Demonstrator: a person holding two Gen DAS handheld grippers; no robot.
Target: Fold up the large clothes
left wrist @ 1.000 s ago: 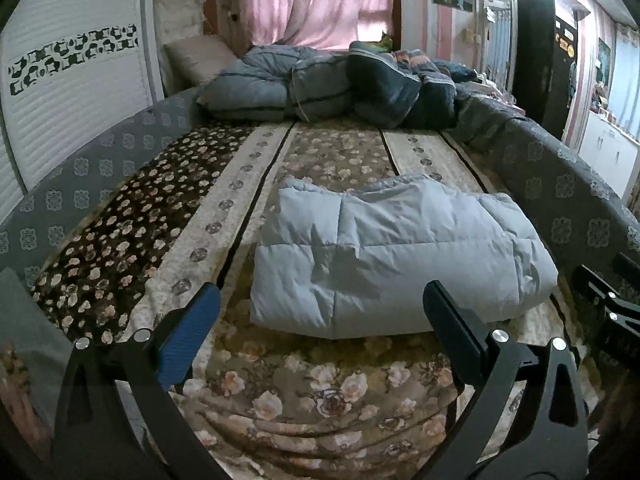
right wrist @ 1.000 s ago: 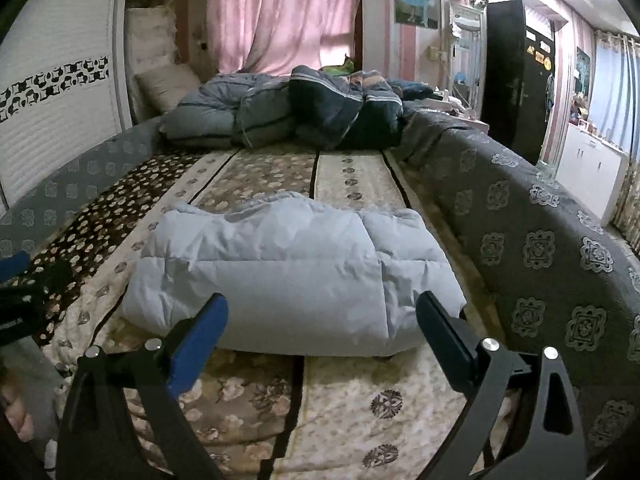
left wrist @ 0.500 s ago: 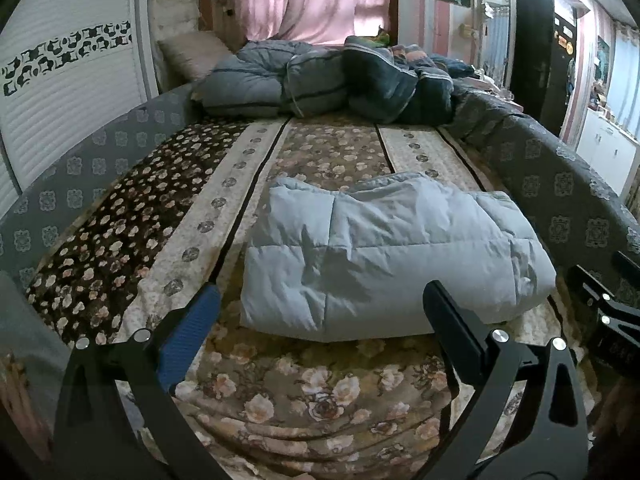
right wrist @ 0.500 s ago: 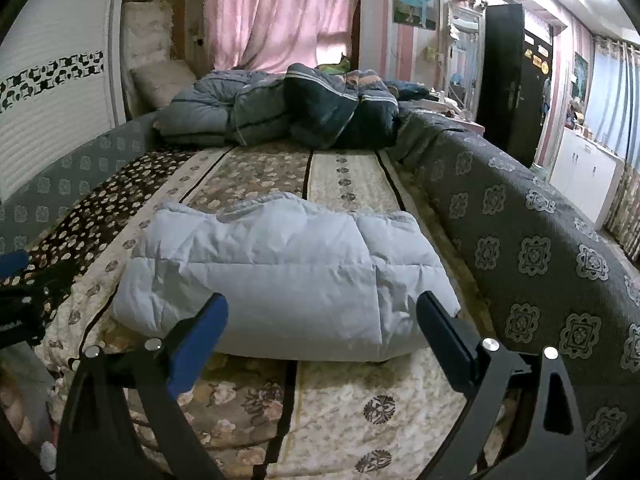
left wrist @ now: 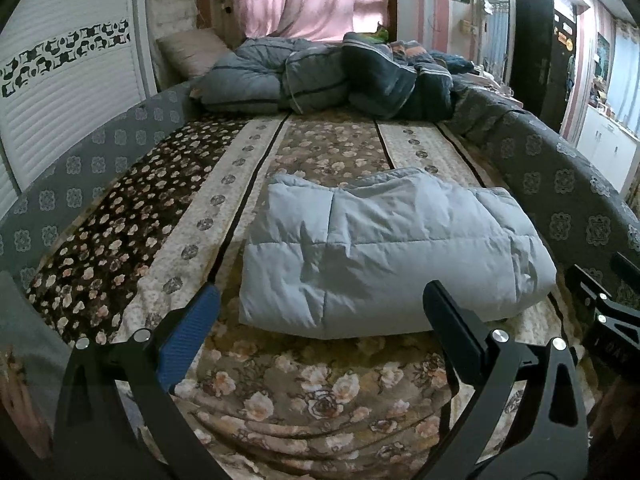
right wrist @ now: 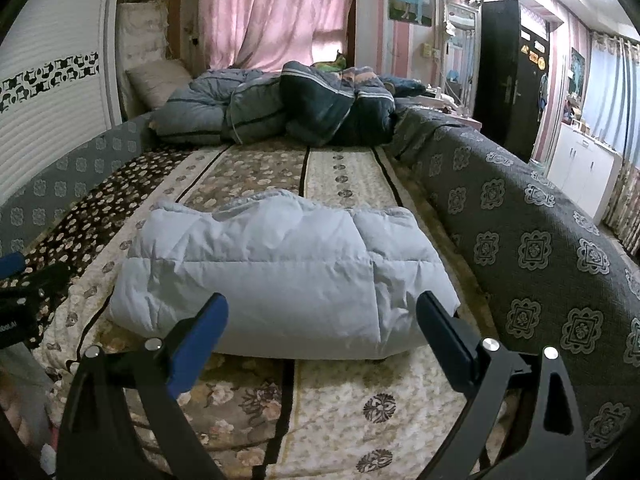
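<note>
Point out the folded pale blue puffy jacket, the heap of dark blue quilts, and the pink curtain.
Folded pale blue puffy jacket (left wrist: pixel 384 248), left wrist view, top panel.
Heap of dark blue quilts (right wrist: pixel 320 104), right wrist view, darkest fold.
Pink curtain (right wrist: pixel 272 16), right wrist view, middle drape.

Puffy quilted jacket (left wrist: pixel 384 256) — smooth, matt cloth; floral bedspread (left wrist: pixel 304 380) — soft woven fabric, dull finish.

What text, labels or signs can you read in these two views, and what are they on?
Nothing reads in full.
"...LAI" or similar: a cut-off white print on the left gripper body at the frame edge, uncertain.
Faint print on the right gripper body: too dark to read.
Yellow stickers on the black door: too small.
Padded jacket: no label showing.
</note>
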